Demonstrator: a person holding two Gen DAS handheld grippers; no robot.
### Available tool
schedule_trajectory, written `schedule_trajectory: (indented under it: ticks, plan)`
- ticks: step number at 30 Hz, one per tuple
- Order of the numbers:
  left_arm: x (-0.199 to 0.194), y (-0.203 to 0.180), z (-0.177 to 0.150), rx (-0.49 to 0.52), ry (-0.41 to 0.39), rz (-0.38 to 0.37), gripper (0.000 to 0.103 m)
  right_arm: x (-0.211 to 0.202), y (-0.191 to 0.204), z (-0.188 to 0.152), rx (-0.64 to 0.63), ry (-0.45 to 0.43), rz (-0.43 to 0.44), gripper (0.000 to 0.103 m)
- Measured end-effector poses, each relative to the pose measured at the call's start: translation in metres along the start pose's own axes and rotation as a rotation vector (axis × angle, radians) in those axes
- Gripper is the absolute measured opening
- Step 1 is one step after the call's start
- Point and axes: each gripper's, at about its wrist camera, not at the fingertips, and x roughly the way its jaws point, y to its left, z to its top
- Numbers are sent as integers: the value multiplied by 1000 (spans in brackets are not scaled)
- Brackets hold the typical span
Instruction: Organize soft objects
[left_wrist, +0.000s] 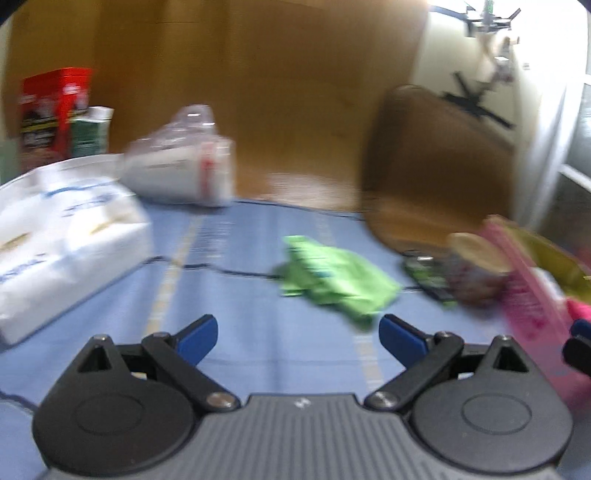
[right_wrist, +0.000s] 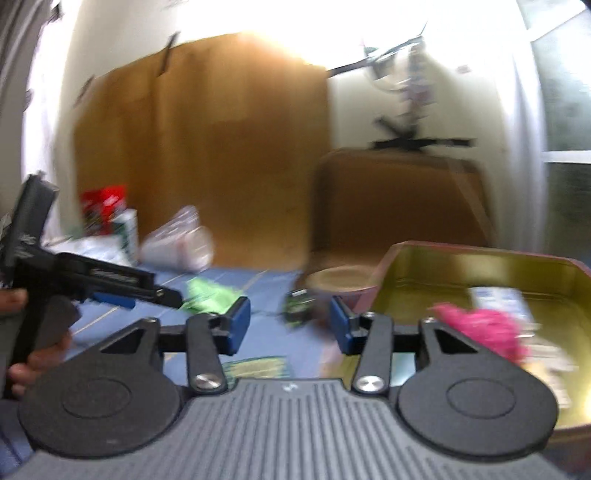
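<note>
— Lying ahead of the left gripper (left_wrist: 298, 334), slightly toward its right finger: green cloth (left_wrist: 332, 280), crumpled flat on the blue mat (left_wrist: 251, 332). Stretching long axis from far-left to near-right, near corner almost reaching the right fingertip. Fingers (left_wrist: 197, 336) standing wide apart, nothing between, not touching cloth.

— Checking the right gripper (right_wrist: 286, 325). Sitting partly apart, empty, pads gripping nothing. Seeing the same cloth (right_wrist: 210, 293) beyond and outside its left finger, with the left tool crossing in front.

— Judging left nearer, then.

— Agreeing. Looking better lined up too. Probably needing a short push forward plus a nudge rightward to straddle the bunched middle.

— Noting destination?

— Guessing the gold tin (right_wrist: 480, 266), off past the right gripper's right finger, already holding something pink and fluffy (right_wrist: 480, 328). Blurring heavily; staying unsure on finer detail.
</note>
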Motion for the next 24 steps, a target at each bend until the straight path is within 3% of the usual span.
schedule_trajectory:
  ticks: [2,8,17,22,24]
  plan:
    - [4,10,-3,-16,5,27,97,17,9,6,-6,42,26,37]
    - [11,13,-8,-30,33,50,96,73,17,26,43,157,44,37]
    - [7,21,-9,-66,21,34,97,153,10,51,169,317,-31,39]
    - [5,28,-9,-107,7,5,99,220,6,71,58,447,-115,57]
    - [5,32,-9,-126,4,-7,100,242,3,73,-16,522,-166,58]
